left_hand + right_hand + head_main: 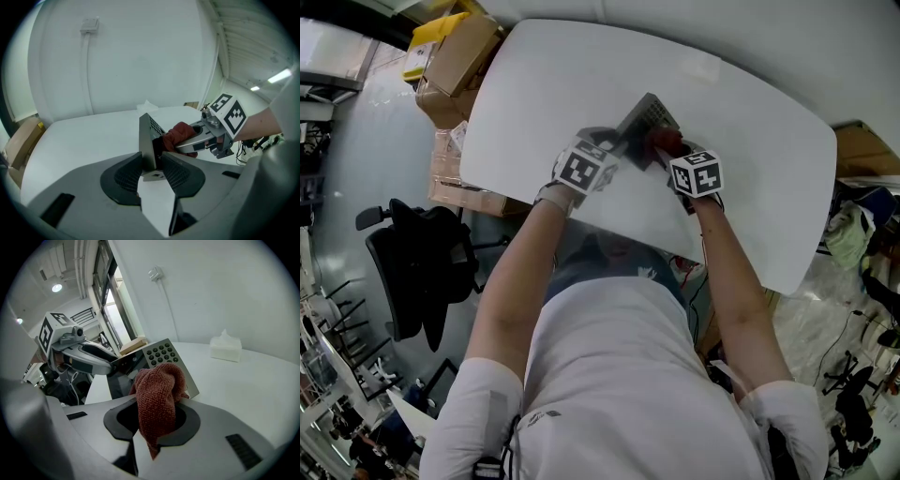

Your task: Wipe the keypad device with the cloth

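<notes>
The grey keypad device [648, 120] is held tilted above the white table [544, 94]. My left gripper [152, 172] is shut on the device's near edge [147, 140], which stands on edge between the pads. In the right gripper view its dark keys [161, 354] face me. My right gripper [154, 420] is shut on a reddish-brown cloth [158, 397]. The bunched cloth [177, 135] lies against the device's lower face, below the keys. In the head view the cloth [667, 142] shows red between the two marker cubes.
A white tissue box [225, 348] sits on the table's far side. Cardboard boxes [455, 66] are stacked beyond the table's left edge, and a black office chair [422, 267] stands on the floor at left. Cables and clutter [862, 281] lie at right.
</notes>
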### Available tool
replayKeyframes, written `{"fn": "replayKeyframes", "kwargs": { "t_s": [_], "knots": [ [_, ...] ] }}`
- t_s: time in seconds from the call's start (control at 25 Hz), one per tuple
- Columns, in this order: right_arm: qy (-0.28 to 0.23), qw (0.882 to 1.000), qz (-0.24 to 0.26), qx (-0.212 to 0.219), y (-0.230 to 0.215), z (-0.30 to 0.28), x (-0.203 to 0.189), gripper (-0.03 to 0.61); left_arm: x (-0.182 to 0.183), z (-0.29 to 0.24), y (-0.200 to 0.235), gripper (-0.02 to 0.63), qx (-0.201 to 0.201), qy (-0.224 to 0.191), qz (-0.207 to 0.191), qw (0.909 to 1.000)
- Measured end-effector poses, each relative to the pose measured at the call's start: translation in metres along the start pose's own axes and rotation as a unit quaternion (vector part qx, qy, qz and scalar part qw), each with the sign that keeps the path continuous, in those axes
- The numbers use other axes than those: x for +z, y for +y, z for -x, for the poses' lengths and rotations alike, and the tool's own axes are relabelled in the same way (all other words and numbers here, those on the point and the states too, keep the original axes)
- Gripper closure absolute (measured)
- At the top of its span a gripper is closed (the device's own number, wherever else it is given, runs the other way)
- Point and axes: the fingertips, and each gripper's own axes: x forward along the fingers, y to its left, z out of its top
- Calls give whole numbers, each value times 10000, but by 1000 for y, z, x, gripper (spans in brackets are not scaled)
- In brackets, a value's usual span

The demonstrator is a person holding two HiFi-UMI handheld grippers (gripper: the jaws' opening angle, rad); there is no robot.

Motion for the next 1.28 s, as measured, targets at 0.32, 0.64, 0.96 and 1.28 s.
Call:
{"fn": "replayKeyframes", "kwargs": {
  "t_s": [0.32,0.64,0.96,1.28],
  "knots": [
    [253,9993,282,76,20,1,-22,492,-3,-1,2,489,75,-70,60,9999],
    [381,9973,616,105,48,3,-37,492,-2,1,-1,489,85,-50,-25,9999],
    [571,9944,816,361,67,3,-45,492,-3,1,0,488,35,-86,-55,9999],
    [-108,9953,967,13,44,20,5,492,-3,1,1,488,3,-285,28,9996]
  ]
}}
